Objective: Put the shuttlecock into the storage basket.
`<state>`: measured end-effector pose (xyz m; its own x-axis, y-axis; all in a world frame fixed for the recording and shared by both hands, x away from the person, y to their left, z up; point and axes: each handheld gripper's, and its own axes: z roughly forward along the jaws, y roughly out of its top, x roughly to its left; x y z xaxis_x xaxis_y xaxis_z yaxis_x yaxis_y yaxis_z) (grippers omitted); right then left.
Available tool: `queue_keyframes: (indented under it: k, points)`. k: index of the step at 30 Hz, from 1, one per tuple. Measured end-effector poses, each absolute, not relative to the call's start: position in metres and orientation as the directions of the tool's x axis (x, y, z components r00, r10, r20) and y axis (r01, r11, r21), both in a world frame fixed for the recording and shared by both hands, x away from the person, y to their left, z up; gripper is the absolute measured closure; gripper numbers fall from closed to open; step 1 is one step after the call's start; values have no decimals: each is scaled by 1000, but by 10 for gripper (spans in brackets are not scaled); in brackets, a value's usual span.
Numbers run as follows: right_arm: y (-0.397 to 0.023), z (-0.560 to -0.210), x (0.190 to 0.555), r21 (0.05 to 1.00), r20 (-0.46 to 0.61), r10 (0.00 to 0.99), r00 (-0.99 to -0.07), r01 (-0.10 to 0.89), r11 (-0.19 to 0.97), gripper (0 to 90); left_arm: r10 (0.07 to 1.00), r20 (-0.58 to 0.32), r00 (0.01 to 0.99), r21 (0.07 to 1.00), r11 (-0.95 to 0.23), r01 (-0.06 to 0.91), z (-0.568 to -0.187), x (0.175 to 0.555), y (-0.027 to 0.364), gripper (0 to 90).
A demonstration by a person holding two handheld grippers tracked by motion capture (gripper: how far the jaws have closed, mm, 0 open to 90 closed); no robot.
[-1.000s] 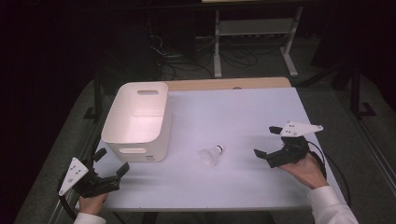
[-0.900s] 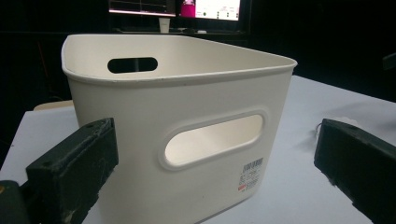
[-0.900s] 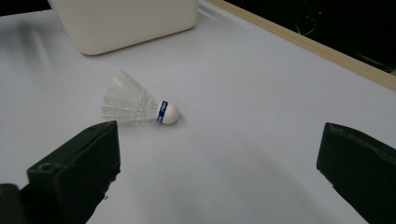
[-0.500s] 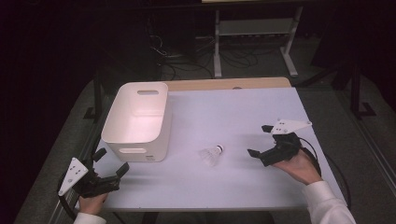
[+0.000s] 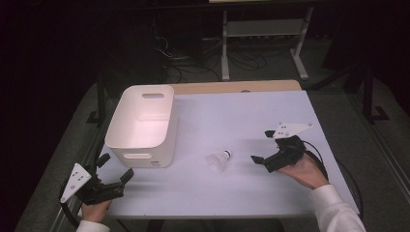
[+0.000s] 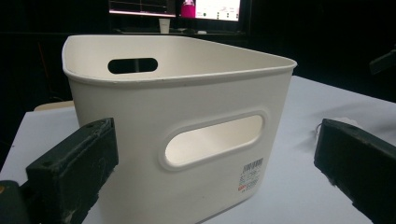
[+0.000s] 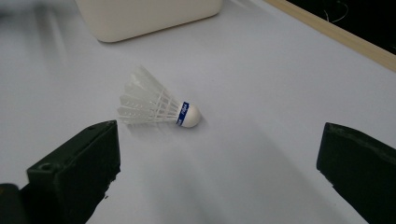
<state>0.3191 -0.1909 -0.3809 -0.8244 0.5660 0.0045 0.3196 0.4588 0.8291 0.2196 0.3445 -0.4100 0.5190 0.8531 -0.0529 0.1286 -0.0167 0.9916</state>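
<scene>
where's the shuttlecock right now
In the high view the shuttlecock lies on its side on the table, between the white bin to its left and the right gripper, whose open jaws point at it.

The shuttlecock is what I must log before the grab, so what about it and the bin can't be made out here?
- Shuttlecock: the print on its blue band is too small to read in the right gripper view.
- Bin: its floor is hidden by its own front wall in the left gripper view; the label's text is too small.
- Right gripper: its cable is partly hidden behind the hand in the high view.
</scene>
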Motion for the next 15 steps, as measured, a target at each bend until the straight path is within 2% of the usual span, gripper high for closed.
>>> queue_keyframes:
  k: [15]
  points:
    - [-175, -380, 324, 816, 13, 536, -844, 319, 482, 0, 853, -50, 520, 991, -21, 129, -410, 220, 345, 0]
